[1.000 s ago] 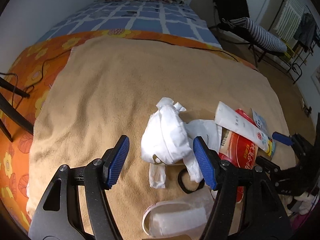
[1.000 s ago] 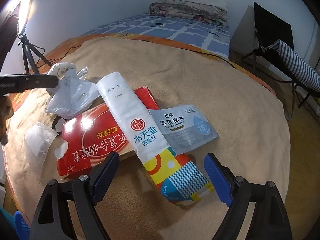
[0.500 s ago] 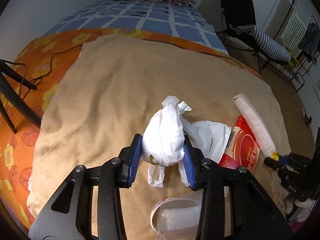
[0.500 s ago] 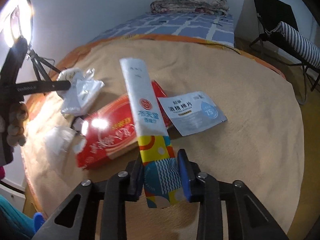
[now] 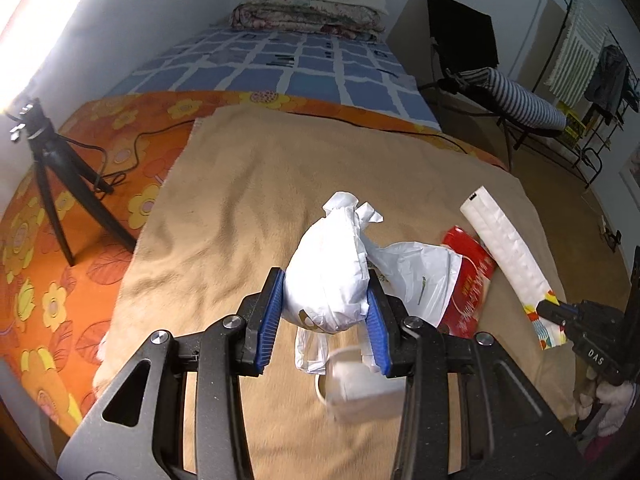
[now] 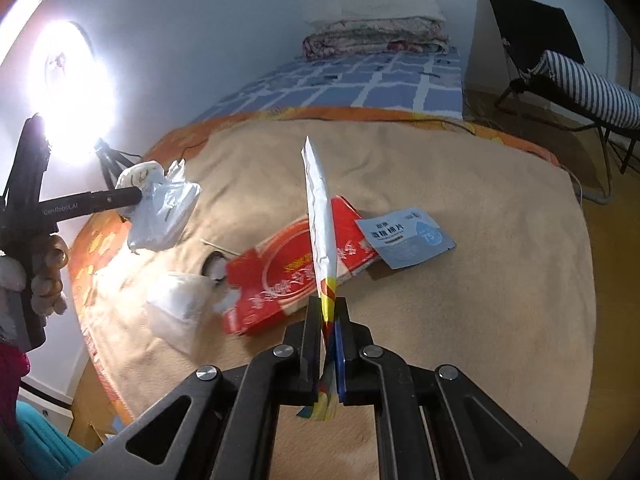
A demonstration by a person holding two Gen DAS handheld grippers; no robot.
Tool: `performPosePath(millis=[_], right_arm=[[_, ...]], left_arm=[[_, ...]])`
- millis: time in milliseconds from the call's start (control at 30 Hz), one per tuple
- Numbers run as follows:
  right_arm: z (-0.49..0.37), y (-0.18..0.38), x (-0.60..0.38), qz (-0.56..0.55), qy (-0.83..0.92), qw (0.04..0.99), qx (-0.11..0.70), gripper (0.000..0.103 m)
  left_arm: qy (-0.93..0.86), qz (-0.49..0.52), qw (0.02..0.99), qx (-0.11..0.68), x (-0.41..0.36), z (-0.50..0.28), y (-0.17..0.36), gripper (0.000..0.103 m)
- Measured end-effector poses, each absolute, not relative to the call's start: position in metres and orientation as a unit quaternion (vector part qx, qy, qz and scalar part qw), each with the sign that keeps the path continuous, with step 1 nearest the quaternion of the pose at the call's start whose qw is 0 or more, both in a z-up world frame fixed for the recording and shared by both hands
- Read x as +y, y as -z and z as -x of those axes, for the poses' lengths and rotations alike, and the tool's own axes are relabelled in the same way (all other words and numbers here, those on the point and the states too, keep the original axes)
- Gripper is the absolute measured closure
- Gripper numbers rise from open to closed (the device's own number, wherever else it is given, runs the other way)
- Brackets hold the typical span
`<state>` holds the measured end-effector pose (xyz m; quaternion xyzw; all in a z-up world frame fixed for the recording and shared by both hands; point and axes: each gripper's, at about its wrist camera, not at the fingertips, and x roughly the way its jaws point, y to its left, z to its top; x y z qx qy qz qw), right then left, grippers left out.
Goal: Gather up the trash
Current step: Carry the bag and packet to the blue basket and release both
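My left gripper point(image 5: 325, 316) is shut on a knotted white plastic bag point(image 5: 328, 272) and holds it lifted above the tan blanket point(image 5: 248, 184); the bag also shows in the right wrist view point(image 6: 160, 204). My right gripper point(image 6: 329, 320) is shut on a long white wrapper with a colourful end point(image 6: 318, 216), held edge-on and lifted; the wrapper also shows in the left wrist view point(image 5: 506, 248). A red flat package point(image 6: 296, 272), a blue-grey wipes sachet point(image 6: 404, 236) and a clear plastic cup point(image 6: 180, 308) lie on the blanket.
A tripod point(image 5: 52, 168) stands on the orange flowered sheet point(image 5: 80, 208) at left. A bright ring light point(image 6: 72, 80) shines at left. A black chair with a striped cushion point(image 6: 580, 76) stands at right. Folded bedding point(image 5: 312, 16) lies at the bed's far end.
Both grippers closed from open: the left on the white bag, the right on the long wrapper. Both items have been lifted off the blanket, and the wrapper has turned edge-on.
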<state>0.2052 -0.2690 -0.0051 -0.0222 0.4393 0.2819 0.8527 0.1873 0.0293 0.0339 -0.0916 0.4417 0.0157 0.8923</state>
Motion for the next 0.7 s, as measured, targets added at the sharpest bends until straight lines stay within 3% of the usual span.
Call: performPosePath(millis=[400, 700], right_arm=[[-0.122, -0.041, -0.271, 0.007, -0.315, 0.855, 0.412, 0.1], [-0.035, -0.051, -0.265, 0.012, -0.355, 0.84, 0.411, 0.1]], left_arm=[[0.013, 0.076, 0.906, 0.416, 0.024, -0.094, -0.076, 0.064], [0.033, 0.07, 0.905, 0.418, 0.022, -0.01, -0.079, 0.064]])
